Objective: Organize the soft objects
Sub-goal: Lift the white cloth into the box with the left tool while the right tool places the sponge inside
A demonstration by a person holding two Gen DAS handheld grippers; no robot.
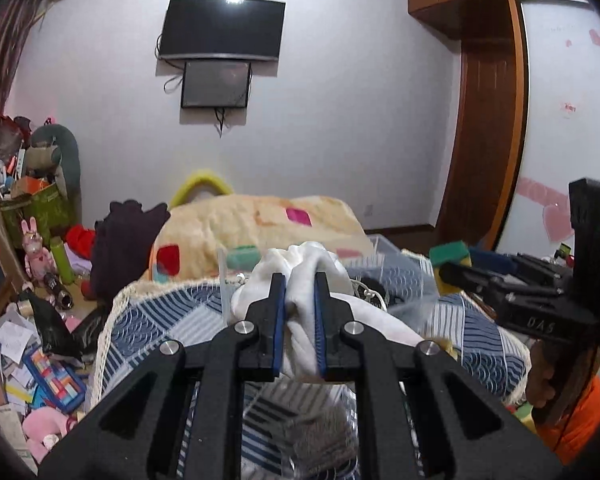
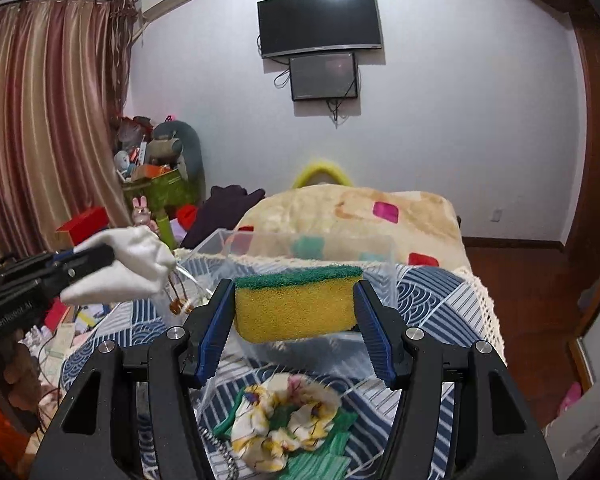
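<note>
Blue and white patterned cloth with a cream fringe (image 2: pixel 440 292) is covering the surface under both tools, and a cream fleece blanket with coloured squares (image 2: pixel 360 212) is lying behind it. On the cloth a clear plastic storage box (image 2: pixel 236 240) is standing open. The left tongs (image 1: pixel 300 296) are clenching a white soft cloth bundle (image 1: pixel 300 264) and holding it in the air, near the left rim of the box. The right tongs (image 2: pixel 294 308) are grasping a yellow sponge with a green scouring layer (image 2: pixel 296 304) by its two ends, above the box. Below the sponge, a small floral fabric scrunchie (image 2: pixel 284 420) is lying on a green striped cloth (image 2: pixel 324 456).
</note>
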